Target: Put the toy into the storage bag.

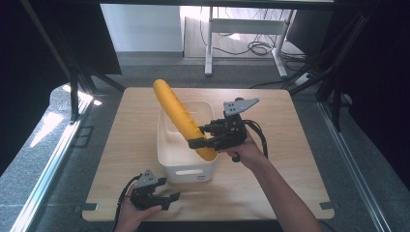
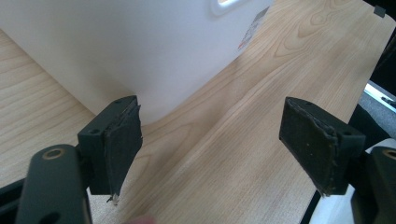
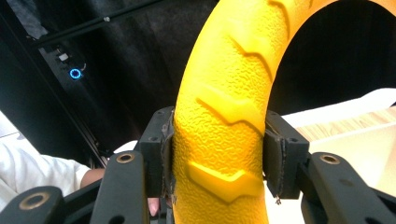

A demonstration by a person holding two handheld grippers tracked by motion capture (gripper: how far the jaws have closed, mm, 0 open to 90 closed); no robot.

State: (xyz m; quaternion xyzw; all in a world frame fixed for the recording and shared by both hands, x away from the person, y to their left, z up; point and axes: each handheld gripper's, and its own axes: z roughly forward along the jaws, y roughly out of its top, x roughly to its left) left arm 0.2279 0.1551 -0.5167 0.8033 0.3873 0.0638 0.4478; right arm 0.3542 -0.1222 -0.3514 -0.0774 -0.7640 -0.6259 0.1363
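The right gripper (image 1: 202, 141) pinches a yellow ring (image 1: 181, 118) near its lower end, jaws pressed on both sides of the ribbed band, and holds it on edge over the white bin (image 1: 166, 153). Most of the ring rises up and away from the jaws, so the weight sits far from the grip; I judge it could swing or twist between the pads, especially since the textured surface is curved and gives the flat pads little contact. If lowered tilted as it stands, the ring's top could catch the bin's far rim, or its bottom could nudge the bin sideways. A release from this height might make it bounce or roll out

The left gripper (image 1: 164, 195) rests low, in front of the bin's near wall, jaws spread with nothing between them, so it is not steadying the bin

The surface (image 1: 285, 159) is pale wood grain, bare apart from the bin. Beyond the right gripper lie grey carpet, a white desk frame (image 1: 244, 29) with trailing cables, and dark curtains at both sides
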